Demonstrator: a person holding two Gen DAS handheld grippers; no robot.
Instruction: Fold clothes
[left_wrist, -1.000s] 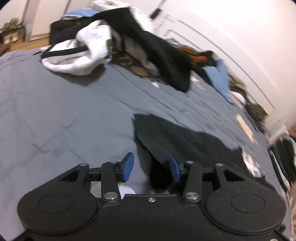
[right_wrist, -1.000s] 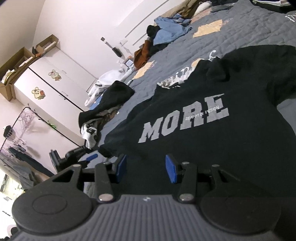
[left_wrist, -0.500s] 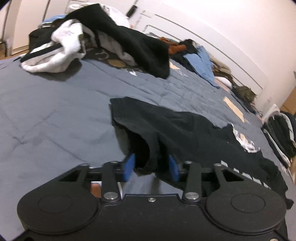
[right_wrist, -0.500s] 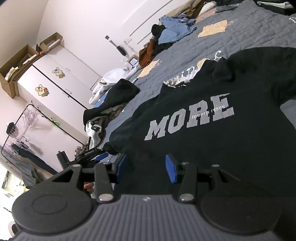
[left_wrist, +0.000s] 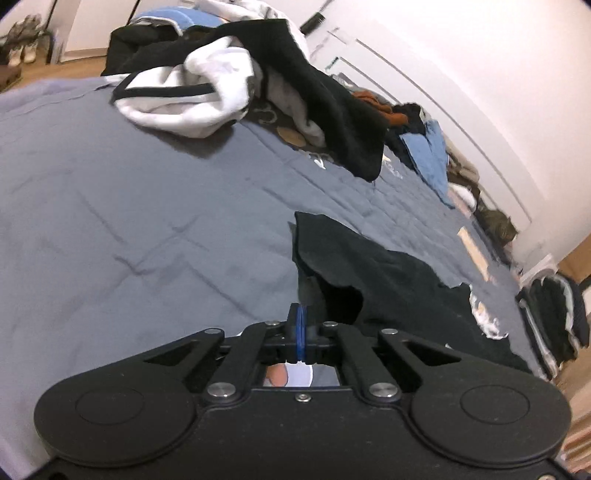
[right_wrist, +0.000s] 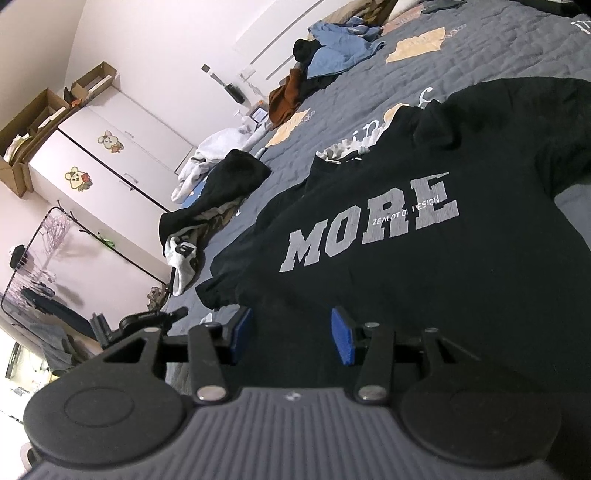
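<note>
A black T-shirt printed with "MORE" lies spread face up on the grey quilt. My right gripper is open, its blue pads low over the shirt's near hem with black fabric between them. In the left wrist view one sleeve of the black T-shirt is lifted off the quilt. My left gripper is shut, its pads pressed together on the sleeve's edge. The left gripper also shows at the shirt's far left in the right wrist view.
A heap of black and white clothes sits at the bed's far end. A blue garment and brown ones lie along the wall. Dark folded clothes rest at the right edge. A white wardrobe and a clothes rack stand beyond the bed.
My left gripper moved onto the sleeve and went from open to shut on it, lifting the edge. The right gripper stayed open and edged closer over the hem.
</note>
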